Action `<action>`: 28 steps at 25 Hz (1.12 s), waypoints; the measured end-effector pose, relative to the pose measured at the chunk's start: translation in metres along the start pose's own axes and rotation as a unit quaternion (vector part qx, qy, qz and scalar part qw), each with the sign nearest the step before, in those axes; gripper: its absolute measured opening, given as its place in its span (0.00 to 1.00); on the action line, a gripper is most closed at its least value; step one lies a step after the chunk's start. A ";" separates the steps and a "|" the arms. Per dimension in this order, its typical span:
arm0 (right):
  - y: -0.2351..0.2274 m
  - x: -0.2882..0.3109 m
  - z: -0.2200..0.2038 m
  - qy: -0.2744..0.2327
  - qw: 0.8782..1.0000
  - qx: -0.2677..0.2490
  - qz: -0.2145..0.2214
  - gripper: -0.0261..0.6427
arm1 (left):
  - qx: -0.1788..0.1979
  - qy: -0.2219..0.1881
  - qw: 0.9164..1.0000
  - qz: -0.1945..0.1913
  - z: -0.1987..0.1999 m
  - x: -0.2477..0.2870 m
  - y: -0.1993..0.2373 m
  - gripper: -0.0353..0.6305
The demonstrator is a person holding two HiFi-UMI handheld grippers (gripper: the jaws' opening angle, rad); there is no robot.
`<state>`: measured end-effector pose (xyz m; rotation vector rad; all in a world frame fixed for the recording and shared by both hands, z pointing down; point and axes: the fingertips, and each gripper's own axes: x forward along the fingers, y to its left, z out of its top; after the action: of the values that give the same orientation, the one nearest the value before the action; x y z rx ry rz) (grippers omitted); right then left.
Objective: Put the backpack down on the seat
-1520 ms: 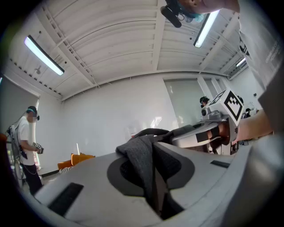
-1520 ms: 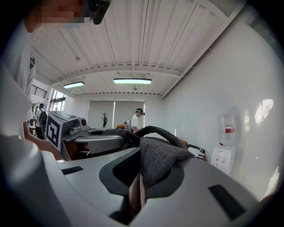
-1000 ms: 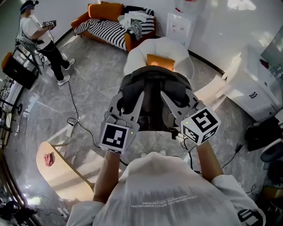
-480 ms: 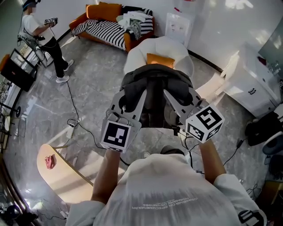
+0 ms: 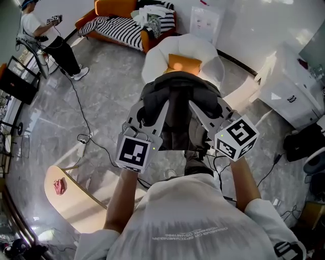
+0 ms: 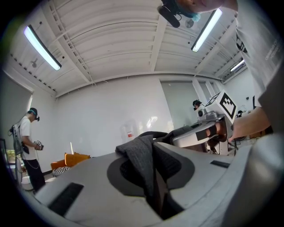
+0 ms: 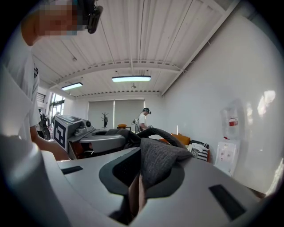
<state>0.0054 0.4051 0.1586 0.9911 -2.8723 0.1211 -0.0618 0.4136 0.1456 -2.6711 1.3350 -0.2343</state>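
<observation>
Grey floor [image 5: 109, 94], seat [image 5: 158, 55] beyond our jaws | backpack [image 5: 179, 99] soft, sagging, we judge | left gripper [image 6: 151, 170], right gripper [image 7: 138, 179] clamp its top fabric, jaws narrow.

White short-sleeved T-shirt [image 5: 188, 218], grey lettering [image 5: 190, 234] across it; black-and-white emblem [image 5: 287, 249] on right sleeve. Black head camera [image 6: 171, 13]. Left gripper [image 5: 152, 105], right gripper [image 5: 205, 105]: light-grey shells, dark pad recesses. Left cube [image 5: 134, 154], right cube [image 5: 236, 138]: white, black square markers, small green light each. Black cables [image 5: 217, 163] under right gripper.
</observation>
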 end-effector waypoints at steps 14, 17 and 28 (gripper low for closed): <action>-0.101 0.079 0.013 -0.021 1.000 0.012 0.018 0.08 | -0.007 0.003 1.000 0.016 -0.010 0.100 0.074 0.17; -0.128 0.094 0.021 -0.015 1.000 0.011 0.022 0.08 | -0.009 0.007 1.000 0.021 -0.007 0.126 0.091 0.17; -0.218 0.147 0.028 0.002 0.999 0.013 0.029 0.08 | -0.014 0.023 0.999 0.028 -0.014 0.217 0.139 0.17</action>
<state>0.0230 0.1411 0.1575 0.9109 -2.9048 0.1642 -0.0444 0.1567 0.1479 -2.6623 1.4352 -0.2754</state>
